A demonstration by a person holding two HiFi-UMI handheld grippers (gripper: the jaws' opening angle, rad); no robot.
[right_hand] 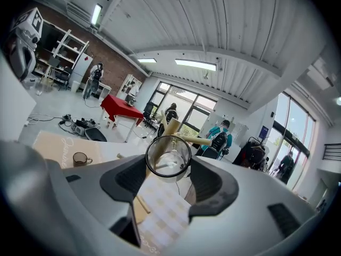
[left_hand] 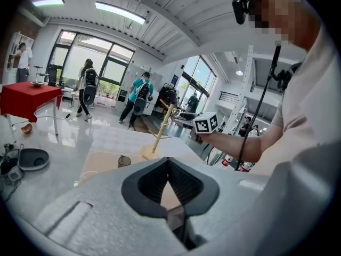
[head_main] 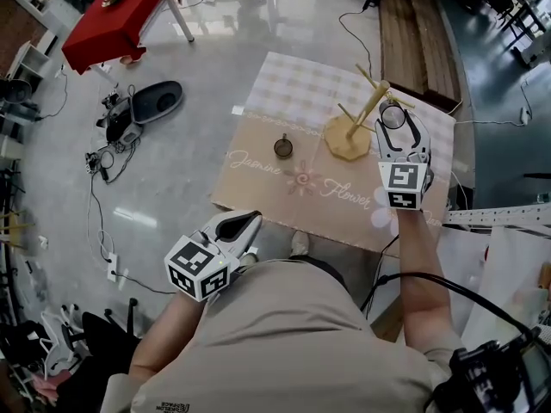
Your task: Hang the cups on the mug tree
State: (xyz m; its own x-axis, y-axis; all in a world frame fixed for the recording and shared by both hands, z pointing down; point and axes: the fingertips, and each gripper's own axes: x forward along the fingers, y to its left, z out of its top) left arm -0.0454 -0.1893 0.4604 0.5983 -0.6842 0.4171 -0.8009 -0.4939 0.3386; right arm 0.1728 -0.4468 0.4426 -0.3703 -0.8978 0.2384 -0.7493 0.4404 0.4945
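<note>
A wooden mug tree (head_main: 360,114) stands on the patterned mat (head_main: 284,93) covering the table. My right gripper (head_main: 397,127) is shut on a clear glass cup (head_main: 393,115), held right beside the tree's upper pegs. In the right gripper view the clear glass cup (right_hand: 168,156) sits between the jaw tips of my right gripper (right_hand: 169,169), with the mug tree (right_hand: 172,127) just behind it. A dark glass cup (head_main: 283,147) stands upright on the mat, left of the tree's base. My left gripper (head_main: 248,223) hovers shut and empty at the table's near edge, its jaw tips meeting in its own view (left_hand: 168,161).
A red-clothed table (head_main: 129,15) and gear with cables (head_main: 138,106) sit on the floor to the far left. A wooden bench (head_main: 413,33) runs behind the table. Several people with backpacks (left_hand: 141,92) stand far off by the windows.
</note>
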